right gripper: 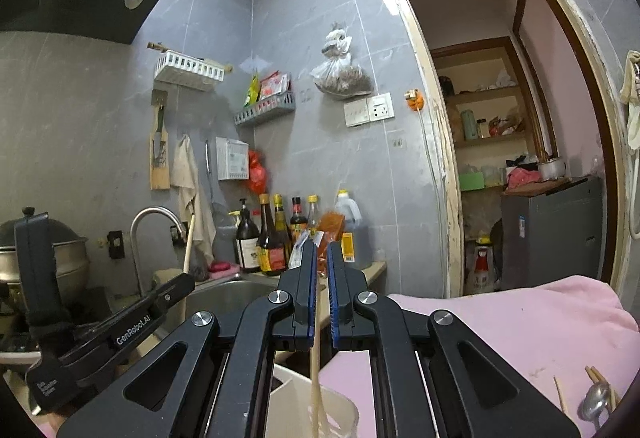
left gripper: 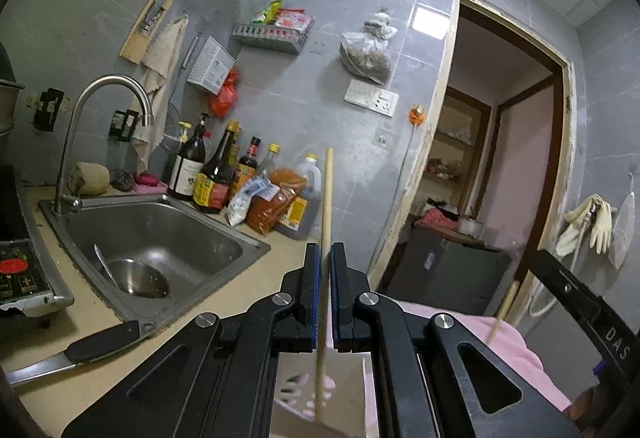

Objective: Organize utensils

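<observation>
1. The left gripper [left gripper: 325, 258] has its jaws clamped on an upright wooden chopstick [left gripper: 326, 206], its lower end in a slotted holder [left gripper: 304, 398] at 6 o'clock.
2. The right gripper [right gripper: 320, 256] has its jaws clamped on a second pale chopstick [right gripper: 316, 358], its tip in a white cup [right gripper: 340, 414] at 6 o'clock.
3. Step in hand, likely: standing both sticks in containers.
4. Next move calls for opening each grip so the sticks drop in.
5. More utensils, a spoon [right gripper: 594, 400] among them, lie on a pink cloth [right gripper: 520, 322] at 4 o'clock.

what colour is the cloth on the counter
Pink cloth; the right wrist view shows it best.
</observation>
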